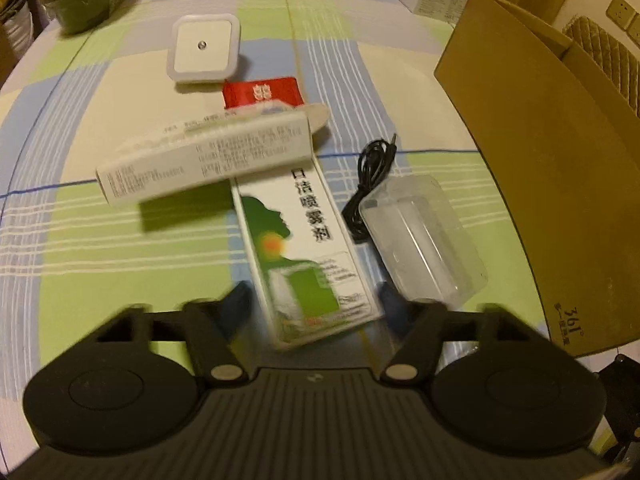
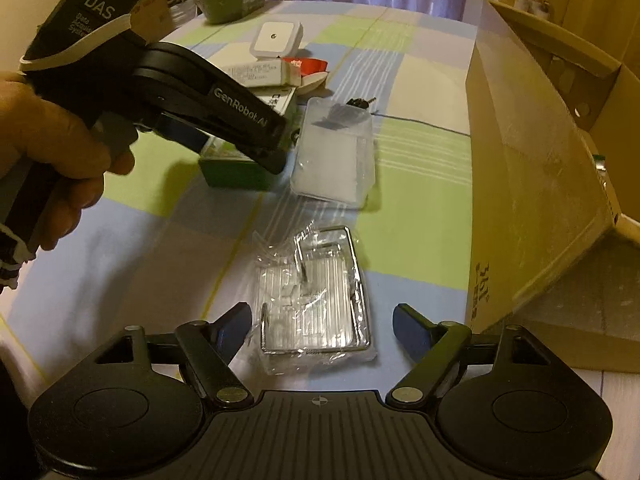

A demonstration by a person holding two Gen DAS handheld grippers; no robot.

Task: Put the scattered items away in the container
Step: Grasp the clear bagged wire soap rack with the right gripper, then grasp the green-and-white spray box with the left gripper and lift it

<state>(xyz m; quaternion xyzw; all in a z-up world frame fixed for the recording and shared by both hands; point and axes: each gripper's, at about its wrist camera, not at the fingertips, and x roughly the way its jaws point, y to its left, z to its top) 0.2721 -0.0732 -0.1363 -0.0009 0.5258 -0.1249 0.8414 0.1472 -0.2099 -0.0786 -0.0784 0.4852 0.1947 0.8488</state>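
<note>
Pick-up step: left gripper [image 1: 314, 296] spread astride green-and-white cardboard spray box [image 1: 304, 248], right gripper [image 2: 322, 322] spread over plastic-wrapped metal case [image 2: 316, 312]; next clamp, carry to brown cardboard box [image 2: 532, 160] at 2 o'clock.

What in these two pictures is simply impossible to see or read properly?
- Inside of the cardboard box: both views, hidden by its own wall.
- Small print on the white carton: left wrist view, motion blur.
- Green spray box: right wrist view, mostly behind the left hand-held gripper.
- Black cable: right wrist view, mostly behind the clear plastic tray.
</note>
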